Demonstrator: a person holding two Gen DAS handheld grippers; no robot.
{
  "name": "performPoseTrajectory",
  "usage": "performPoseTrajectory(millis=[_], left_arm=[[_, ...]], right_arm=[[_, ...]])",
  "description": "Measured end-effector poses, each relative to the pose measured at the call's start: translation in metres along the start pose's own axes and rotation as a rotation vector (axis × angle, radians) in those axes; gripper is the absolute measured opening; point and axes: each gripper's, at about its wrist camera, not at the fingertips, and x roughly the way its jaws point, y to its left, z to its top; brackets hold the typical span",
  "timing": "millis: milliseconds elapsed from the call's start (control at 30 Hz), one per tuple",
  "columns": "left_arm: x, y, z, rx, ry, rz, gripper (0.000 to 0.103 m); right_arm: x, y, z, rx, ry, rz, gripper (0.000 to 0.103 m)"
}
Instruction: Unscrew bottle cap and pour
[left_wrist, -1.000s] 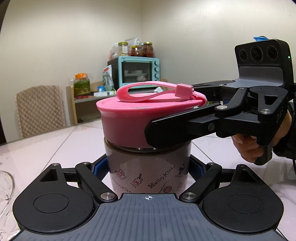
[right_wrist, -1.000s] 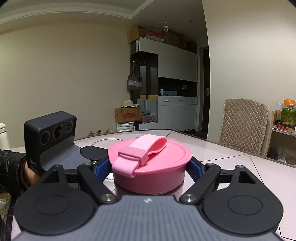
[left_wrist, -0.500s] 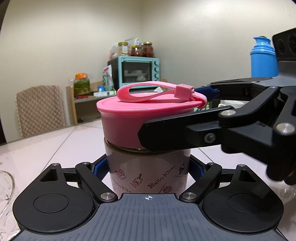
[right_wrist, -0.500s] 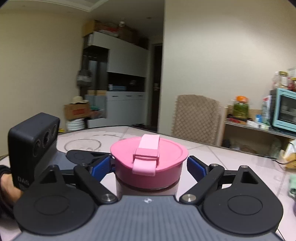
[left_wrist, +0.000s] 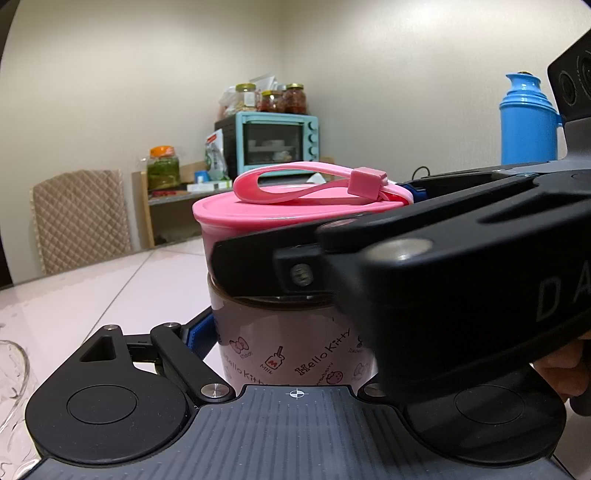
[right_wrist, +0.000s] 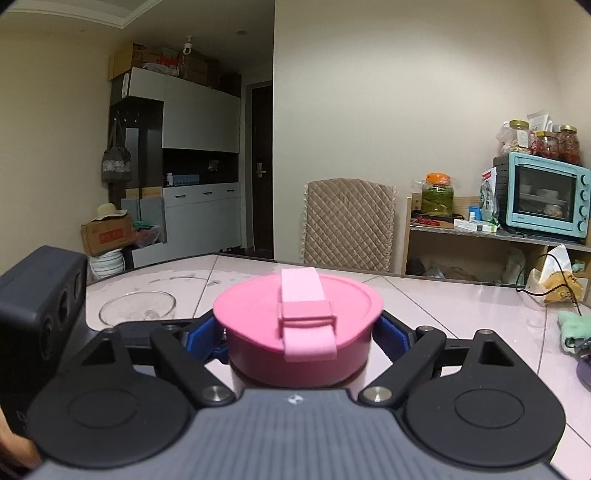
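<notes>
I had the bottle (left_wrist: 288, 350) standing on the surface (left_wrist: 110, 280), my left gripper (left_wrist: 291, 332) with jaws clamped on its printed body. My right gripper (right_wrist: 299, 332) had jaws clamped around the pink cap (right_wrist: 295, 314). The smooth plastic looked slippery, so I judged the cap's side wall the best hold.

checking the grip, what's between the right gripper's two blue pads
The pink cap of the Hello Kitty bottle fills that gap, with the right gripper clamped on its sides. The right wrist view shows it.
</notes>
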Motion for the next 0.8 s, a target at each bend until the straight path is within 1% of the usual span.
performPoseTrajectory(millis=[167, 300, 400, 433, 500, 567, 600, 633, 767, 800], left_arm=[[0.000, 0.000, 0.000, 0.000, 0.000, 0.000, 0.090], [0.001, -0.001, 0.000, 0.000, 0.000, 0.000, 0.090], [0.001, 0.000, 0.001, -0.001, 0.000, -0.001, 0.090], [0.001, 0.000, 0.001, -0.001, 0.000, -0.001, 0.090], [0.001, 0.000, 0.001, 0.000, 0.000, 0.000, 0.090], [0.002, 0.000, 0.001, -0.001, 0.000, 0.000, 0.090], [0.002, 0.000, 0.001, -0.001, 0.000, 0.000, 0.090], [0.002, 0.000, 0.001, -0.001, 0.000, 0.000, 0.090], [0.002, 0.000, 0.001, -0.001, 0.000, 0.000, 0.090], [0.002, 0.000, 0.001, -0.001, 0.000, 0.000, 0.090]], right_arm=[[-0.001, 0.001, -0.003, -0.010, -0.002, -0.009, 0.085], [-0.002, -0.002, -0.003, -0.027, -0.005, 0.021, 0.085], [-0.002, -0.012, -0.002, -0.046, -0.005, 0.094, 0.085], [-0.001, -0.021, -0.002, -0.057, -0.007, 0.148, 0.085], [0.000, -0.032, -0.001, -0.066, -0.008, 0.217, 0.085], [0.004, -0.050, -0.001, -0.085, -0.010, 0.334, 0.085], [0.005, -0.054, 0.000, -0.089, -0.009, 0.360, 0.085], [0.008, -0.063, 0.001, -0.111, -0.010, 0.424, 0.085], [0.014, -0.078, 0.005, -0.149, -0.013, 0.535, 0.085], [0.014, -0.079, 0.006, -0.150, -0.013, 0.541, 0.085]])
